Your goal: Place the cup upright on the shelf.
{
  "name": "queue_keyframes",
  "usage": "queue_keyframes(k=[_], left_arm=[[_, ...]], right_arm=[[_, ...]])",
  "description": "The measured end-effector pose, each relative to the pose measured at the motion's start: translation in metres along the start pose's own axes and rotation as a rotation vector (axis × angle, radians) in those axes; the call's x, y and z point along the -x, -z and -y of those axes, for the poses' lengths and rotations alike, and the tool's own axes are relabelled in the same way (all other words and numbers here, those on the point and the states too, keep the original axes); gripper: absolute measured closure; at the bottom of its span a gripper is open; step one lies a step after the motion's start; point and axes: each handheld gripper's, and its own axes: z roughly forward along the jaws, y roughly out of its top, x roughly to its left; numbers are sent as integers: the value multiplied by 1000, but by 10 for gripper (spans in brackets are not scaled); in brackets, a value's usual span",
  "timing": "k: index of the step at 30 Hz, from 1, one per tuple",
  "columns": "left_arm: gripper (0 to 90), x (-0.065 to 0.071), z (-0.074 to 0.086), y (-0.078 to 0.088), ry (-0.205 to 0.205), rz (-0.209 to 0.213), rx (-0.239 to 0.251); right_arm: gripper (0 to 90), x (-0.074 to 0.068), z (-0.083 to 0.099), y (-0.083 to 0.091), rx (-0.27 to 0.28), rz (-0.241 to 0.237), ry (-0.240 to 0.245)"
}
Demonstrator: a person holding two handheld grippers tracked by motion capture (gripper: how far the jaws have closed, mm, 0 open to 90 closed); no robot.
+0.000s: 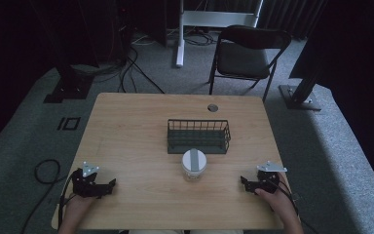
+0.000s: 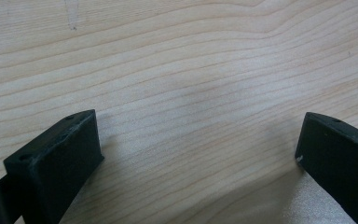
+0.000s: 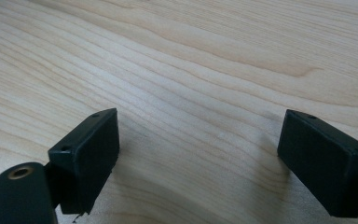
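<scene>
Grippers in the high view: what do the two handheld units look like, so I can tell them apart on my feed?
Both look alike: the left gripper and right gripper are black and blocky, each topped by a grey three-cornered plate. A dark cable trails from each toward the table's near edge. In the gripper views the fingers are matt black rectangular blocks. No sleeves are visible.

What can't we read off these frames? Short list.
- Contents of the clear jar with the white lid: high view, too small, lid covers it.
- Inside floor of the dark wire basket: high view, dim; looks empty, not certain.
- Left hand and right hand: forearms cut off by the bottom edge.
- Label on the lid: too small.
</scene>
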Motion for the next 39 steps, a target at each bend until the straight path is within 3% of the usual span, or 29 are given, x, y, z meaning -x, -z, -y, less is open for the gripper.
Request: queue_keyframes(k=[9,11,30,39], left_arm=[[2,0,0,0,0,0,0],[2,0,0,0,0,0,0],[2,0,0,0,-1,0,-2],[2,0,0,0,0,0,-1]], right_arm=[[118,0,0,0,-2,10,-10],[117,0,0,0,-1,-9,7],[133,0,-3,-1,-4,-41,61],[134,-4,-6,0,-9,-67,64]])
